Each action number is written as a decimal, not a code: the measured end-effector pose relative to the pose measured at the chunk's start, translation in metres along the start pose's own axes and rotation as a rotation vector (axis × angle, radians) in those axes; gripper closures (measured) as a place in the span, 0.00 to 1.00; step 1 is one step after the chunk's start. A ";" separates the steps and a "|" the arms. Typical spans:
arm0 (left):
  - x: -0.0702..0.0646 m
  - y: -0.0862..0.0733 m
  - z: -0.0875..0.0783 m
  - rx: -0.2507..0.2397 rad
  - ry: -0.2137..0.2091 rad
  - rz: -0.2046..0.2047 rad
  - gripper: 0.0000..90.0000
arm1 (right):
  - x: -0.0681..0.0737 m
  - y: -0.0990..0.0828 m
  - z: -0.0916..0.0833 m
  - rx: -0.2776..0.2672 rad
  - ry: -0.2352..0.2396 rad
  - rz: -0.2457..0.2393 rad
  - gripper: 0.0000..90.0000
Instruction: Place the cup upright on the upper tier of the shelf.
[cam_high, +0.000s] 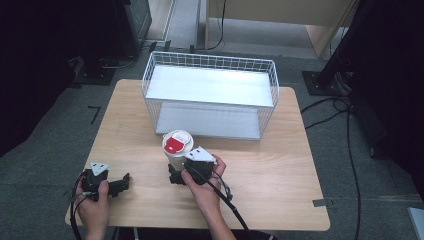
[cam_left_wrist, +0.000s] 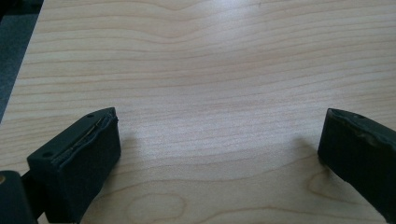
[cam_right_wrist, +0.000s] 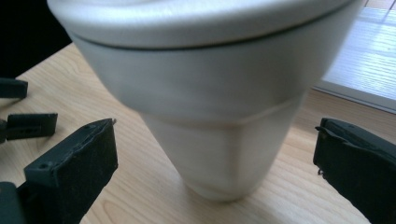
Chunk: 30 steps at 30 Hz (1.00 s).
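A pale paper cup (cam_high: 177, 143) with a white lid and a red label stands upright on the wooden table (cam_high: 280, 165), just in front of the wire basket. My right gripper (cam_high: 173, 173) is low at the cup's base. In the right gripper view the cup (cam_right_wrist: 210, 93) stands between the spread jaws of my right gripper (cam_right_wrist: 217, 126), with a gap on each side. My left gripper (cam_high: 122, 183) rests near the table's front left, held in a hand. Its jaws (cam_left_wrist: 219, 121) are wide apart over bare wood.
A white wire basket (cam_high: 210, 62) with two flat shelves takes up the back middle of the table. Dark stands and cables lie on the floor around. The left gripper's jaws (cam_right_wrist: 28, 123) show at the far left of the right gripper view.
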<state>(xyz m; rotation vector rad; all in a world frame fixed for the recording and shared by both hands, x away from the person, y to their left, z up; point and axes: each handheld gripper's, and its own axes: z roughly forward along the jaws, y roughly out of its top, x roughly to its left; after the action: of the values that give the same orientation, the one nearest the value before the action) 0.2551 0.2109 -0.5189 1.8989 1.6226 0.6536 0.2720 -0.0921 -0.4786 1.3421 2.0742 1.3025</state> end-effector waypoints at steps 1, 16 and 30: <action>0.000 0.000 0.000 0.000 0.000 0.000 0.00 | 0.000 0.000 0.002 -0.009 -0.001 0.001 0.01; 0.000 0.000 0.000 -0.001 0.000 -0.001 0.00 | 0.004 0.004 0.019 -0.129 -0.026 -0.003 0.05; 0.000 0.000 0.000 -0.001 0.000 -0.001 0.00 | 0.007 0.005 0.035 -0.221 -0.044 -0.027 0.03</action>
<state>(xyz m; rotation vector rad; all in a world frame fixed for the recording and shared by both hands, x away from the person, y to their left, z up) 0.2552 0.2108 -0.5189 1.8975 1.6229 0.6538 0.2954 -0.0672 -0.4910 1.2312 1.8506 1.4299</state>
